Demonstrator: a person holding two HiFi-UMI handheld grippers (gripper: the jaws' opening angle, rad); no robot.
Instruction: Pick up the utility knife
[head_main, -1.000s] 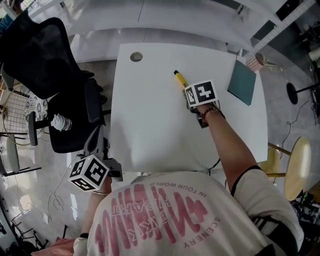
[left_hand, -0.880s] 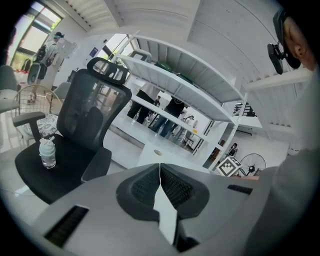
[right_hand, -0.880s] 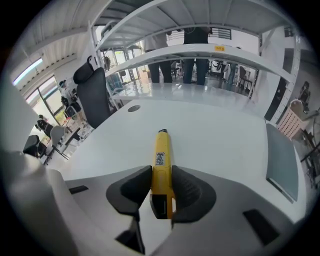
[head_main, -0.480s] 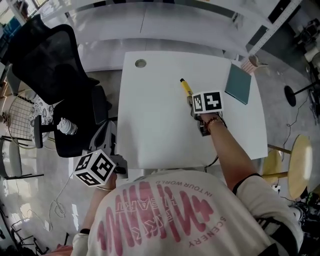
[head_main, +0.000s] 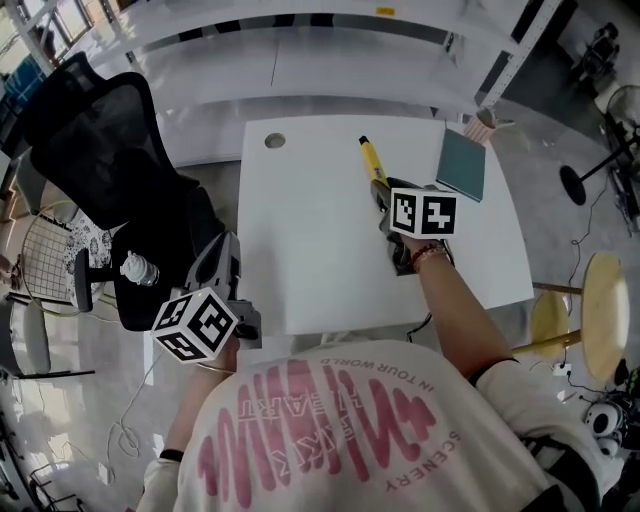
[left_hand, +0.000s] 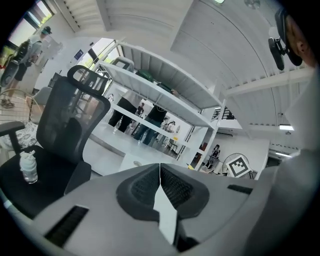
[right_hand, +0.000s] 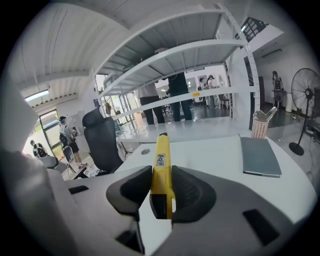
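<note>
Looks like an open-plan office or lab: white desk (head_main: 300, 250) with 1 cable grommet (head_main: 274, 141), black mesh office chair (head_main: 90, 130), long white metal shelving (right_hand: 165, 55), pedestal fan (right_hand: 306, 85), people (right_hand: 177, 95) standing on glossy floor behind.

A white T-shirt (head_main: 330, 440) fills the lower middle of the head view, printed with pink lettering and a pink design. Its short sleeve (head_main: 492, 368), at lower right, ends in a dark band. A beaded bracelet (head_main: 430, 252) circles the wrist above it. The left gripper (left_hand: 160, 175) and right gripper (right_hand: 161, 187) have smooth grey shells with black ribbed pads (left_hand: 175, 187). Each carries a white cube (head_main: 195, 325) with black square markers.
</note>
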